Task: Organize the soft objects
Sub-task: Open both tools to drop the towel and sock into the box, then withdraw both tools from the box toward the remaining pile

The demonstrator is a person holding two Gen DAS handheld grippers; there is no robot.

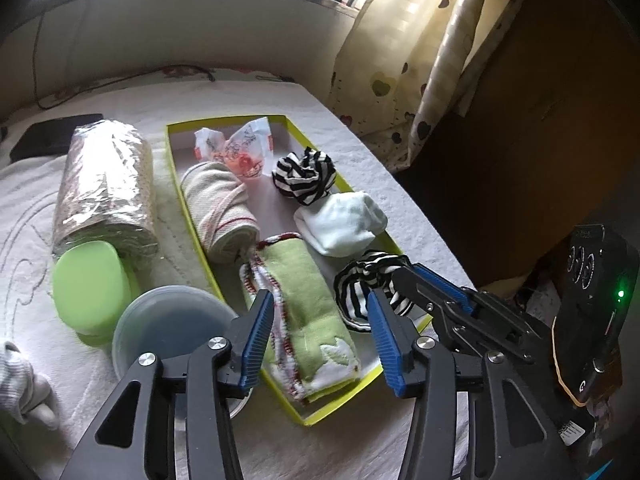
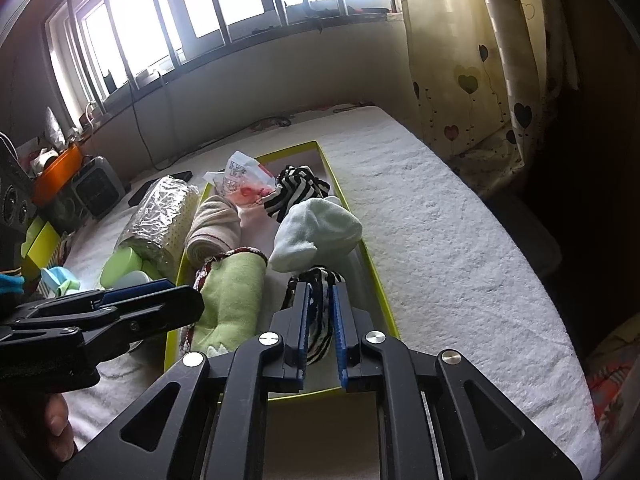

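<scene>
A yellow-green box (image 1: 188, 216) (image 2: 380, 280) lies on the white bed cover. In it are a beige rolled cloth (image 1: 224, 208) (image 2: 214, 228), a green folded towel (image 1: 308, 312) (image 2: 232, 300), a white sock bundle (image 1: 344, 220) (image 2: 316, 228), a far striped sock (image 1: 304, 178) (image 2: 292, 192) and a plastic packet (image 1: 240, 148) (image 2: 240, 180). My right gripper (image 2: 320, 292) (image 1: 404, 280) is shut on a near striped sock (image 1: 360, 292) (image 2: 320, 332) inside the box's near right corner. My left gripper (image 1: 320, 312) (image 2: 140, 300) is open and empty, hovering above the green towel.
Left of the box lie a foil-wrapped roll (image 1: 104, 188) (image 2: 160, 208), a green lidded container (image 1: 88, 280) (image 2: 120, 266) and a round translucent tub (image 1: 168, 328). A dark phone (image 1: 52, 136) lies at the far left. Curtains (image 2: 472, 60) hang at the right.
</scene>
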